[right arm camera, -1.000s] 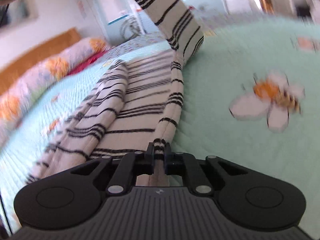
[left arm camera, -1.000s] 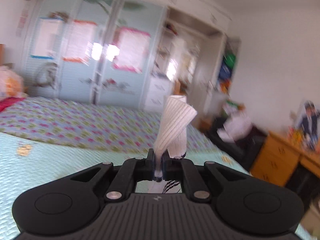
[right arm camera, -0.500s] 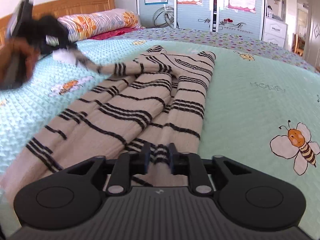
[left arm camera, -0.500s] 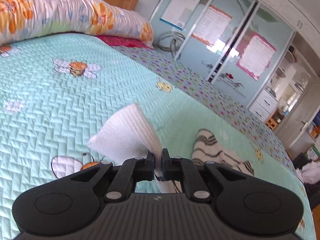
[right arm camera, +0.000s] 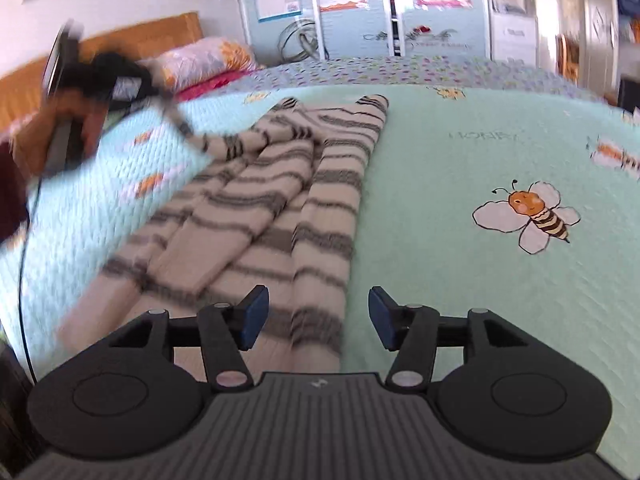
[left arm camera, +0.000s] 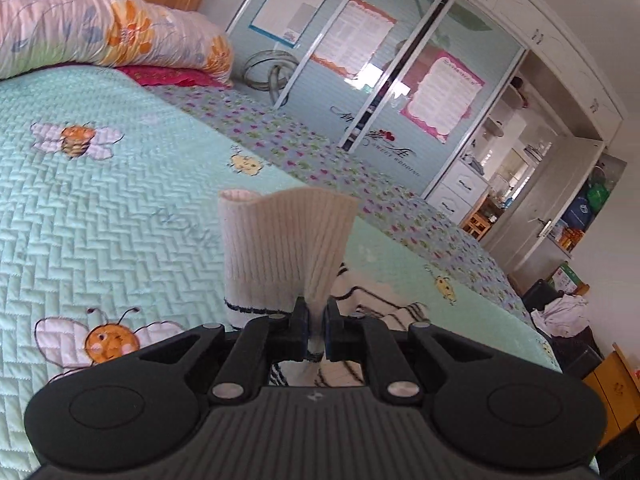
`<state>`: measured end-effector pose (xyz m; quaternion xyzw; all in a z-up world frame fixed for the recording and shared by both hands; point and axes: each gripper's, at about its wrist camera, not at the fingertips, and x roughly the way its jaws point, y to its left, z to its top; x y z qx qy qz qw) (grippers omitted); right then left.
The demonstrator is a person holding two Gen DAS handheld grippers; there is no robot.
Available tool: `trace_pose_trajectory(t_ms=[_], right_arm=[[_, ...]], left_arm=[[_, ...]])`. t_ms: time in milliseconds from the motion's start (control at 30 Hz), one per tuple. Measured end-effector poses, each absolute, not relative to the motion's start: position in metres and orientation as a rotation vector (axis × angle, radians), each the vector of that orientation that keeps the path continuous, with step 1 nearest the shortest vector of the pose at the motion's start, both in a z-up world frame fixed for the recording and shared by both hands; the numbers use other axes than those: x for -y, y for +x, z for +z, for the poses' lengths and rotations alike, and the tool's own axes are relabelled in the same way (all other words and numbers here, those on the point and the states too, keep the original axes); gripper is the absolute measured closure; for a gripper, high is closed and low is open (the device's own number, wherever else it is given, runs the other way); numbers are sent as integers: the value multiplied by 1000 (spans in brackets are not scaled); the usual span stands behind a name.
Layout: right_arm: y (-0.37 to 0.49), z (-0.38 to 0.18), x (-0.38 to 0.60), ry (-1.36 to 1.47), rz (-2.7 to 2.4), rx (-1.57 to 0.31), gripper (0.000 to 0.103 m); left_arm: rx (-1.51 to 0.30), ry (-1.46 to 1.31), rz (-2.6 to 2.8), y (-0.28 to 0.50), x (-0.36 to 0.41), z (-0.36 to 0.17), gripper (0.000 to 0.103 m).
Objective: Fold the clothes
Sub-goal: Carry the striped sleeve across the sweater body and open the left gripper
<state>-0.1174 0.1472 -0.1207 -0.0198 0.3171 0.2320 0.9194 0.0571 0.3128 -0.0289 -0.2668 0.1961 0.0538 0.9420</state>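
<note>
A cream sweater with black stripes [right arm camera: 280, 200] lies in a long folded strip on the mint bedspread [right arm camera: 460, 160]. My left gripper [left arm camera: 316, 328] is shut on its white ribbed cuff [left arm camera: 286, 248], which stands up just above the quilt. In the right wrist view that left gripper [right arm camera: 160, 96] shows blurred at the far left in a hand [right arm camera: 68, 120], with the sleeve stretched from it to the sweater. My right gripper [right arm camera: 318, 316] hovers over the sweater's near end with its jaws opening. The cloth lies below and between the blue pads [right arm camera: 252, 316], untouched by them.
A flowered duvet roll [left arm camera: 100, 28] and a wooden headboard [right arm camera: 140, 36] bound the bed's head. Sliding wardrobe doors [left arm camera: 360, 60] stand beyond the far side. A cable [right arm camera: 24, 300] hangs at the left. Bare bee-printed quilt [right arm camera: 528, 216] spreads right of the sweater.
My right gripper opened, let go of the sweater's edge and drew back. My left gripper came down low over the bed with the cuff still held, and the cuff now stands more upright.
</note>
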Motion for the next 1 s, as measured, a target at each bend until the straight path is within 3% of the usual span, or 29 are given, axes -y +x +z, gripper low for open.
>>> trace_pose_trajectory(t_ms=[133,200,333,567,833,933,1000], right_arm=[[-140,-134,-164,-226,461,-629,48],[-142,-137,-169,-265,451,-627,54],[-136,-137,-173,-269,452,-644,92],[-105,-118,-144,154,514,-768,95],[-106,-102,-185,143,644,-797,95],[-103,-122,-210,33,639,-862,88],[-106,-134,-216,15,648,-873,76]], left_arm=[[-342,-452,48,62,-289,15,96],[-332,-437,24,68,-281,33,96],[-320,-375,-41,86,-260,69,96],[-287,-257,-73,116,-240,112,95],[-210,-320,62,126,-296,124,95],[-243,-283,113,130,-309,107,95],[-283,-287,144,131,-319,84,95]])
